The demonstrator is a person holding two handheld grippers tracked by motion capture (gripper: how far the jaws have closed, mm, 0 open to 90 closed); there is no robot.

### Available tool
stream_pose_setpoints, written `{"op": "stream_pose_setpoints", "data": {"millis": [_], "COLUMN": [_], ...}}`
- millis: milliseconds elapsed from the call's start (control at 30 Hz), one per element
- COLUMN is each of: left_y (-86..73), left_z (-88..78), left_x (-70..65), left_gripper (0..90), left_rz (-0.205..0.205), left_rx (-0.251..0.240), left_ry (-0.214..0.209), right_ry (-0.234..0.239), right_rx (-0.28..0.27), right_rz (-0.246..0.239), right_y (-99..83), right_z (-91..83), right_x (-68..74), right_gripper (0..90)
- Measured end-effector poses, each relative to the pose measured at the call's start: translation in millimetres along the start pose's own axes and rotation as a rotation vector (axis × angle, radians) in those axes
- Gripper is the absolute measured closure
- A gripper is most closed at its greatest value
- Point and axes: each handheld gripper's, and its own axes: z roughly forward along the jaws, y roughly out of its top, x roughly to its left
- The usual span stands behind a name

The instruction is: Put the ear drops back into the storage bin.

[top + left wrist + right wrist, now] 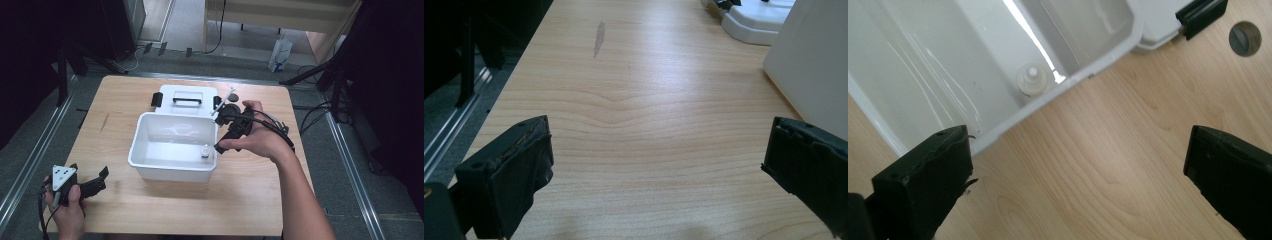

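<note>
- Your right gripper [222, 131] hovers beside the right rim of the white bin [172, 172], jaws spread wide and holding nothing; the right gripper view shows bare worktop [1108, 165] between them.
- The small white bottle [205, 151] stands upright inside the bin, in its near right corner, close against the wall. In the right gripper view its cap [1032, 76] faces up at you.
- Judge the bottle light and rigid, probably smooth plastic, so it may slip or tip if you nudge one side first.
- Take it across the body just below the cap, coming down from above. The nearby wall leaves little room for a jaw on that side, so turn the jaws to run along the wall.
- The bin itself looks thin-walled and light; a bump on the rim could slide it.
- The bin's lid [187, 95] lies flat behind the bin, handle up, well out of your way.
- Your left gripper [95, 182] rests at the near left of the worktop, jaws also spread and empty, well apart from the bin.
</note>
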Motion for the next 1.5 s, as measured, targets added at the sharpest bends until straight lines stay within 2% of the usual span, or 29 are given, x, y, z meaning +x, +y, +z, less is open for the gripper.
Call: {"op": "stream_pose_setpoints", "data": {"millis": [267, 533, 900, 1167, 1300, 1500], "left_y": [-0.1, -0.2, -0.2, -0.2, -0.2, -0.3], "left_z": [-0.1, -0.1, -0.1, -0.2, -0.3, -0.3], "left_x": [-0.2, -0.6, -0.7, -0.6, -0.7, -0.9], "left_gripper": [0.3, 0.3, 0.3, 0.3, 0.3, 0.3], "left_rz": [0.004, 0.005, 0.009, 0.007, 0.008, 0.009], "left_rx": [0.003, 0.002, 0.002, 0.001, 0.001, 0.001], "left_ry": [-0.001, 0.001, 0.001, -0.001, 0.000, 0.001], "right_ry": [0.003, -0.016, -0.076, -0.120, -0.151, -0.181], "right_rx": [-0.004, -0.005, -0.045, -0.063, -0.097, -0.172], "right_rz": [0.073, 0.116, 0.188, 0.241, 0.281, 0.311], "right_y": [-36.8, -73.3, -120.6, -150.8, -169.3, -195.5], "right_z": [8.1, 16.3, 28.9, 38.6, 46.1, 56.2], "right_x": [-12.4, -23.2, -31.4, -32.4, -32.5, -30.4], "right_gripper": [0.0, 0.0, 0.0, 0.0, 0.0, 0.0]}}
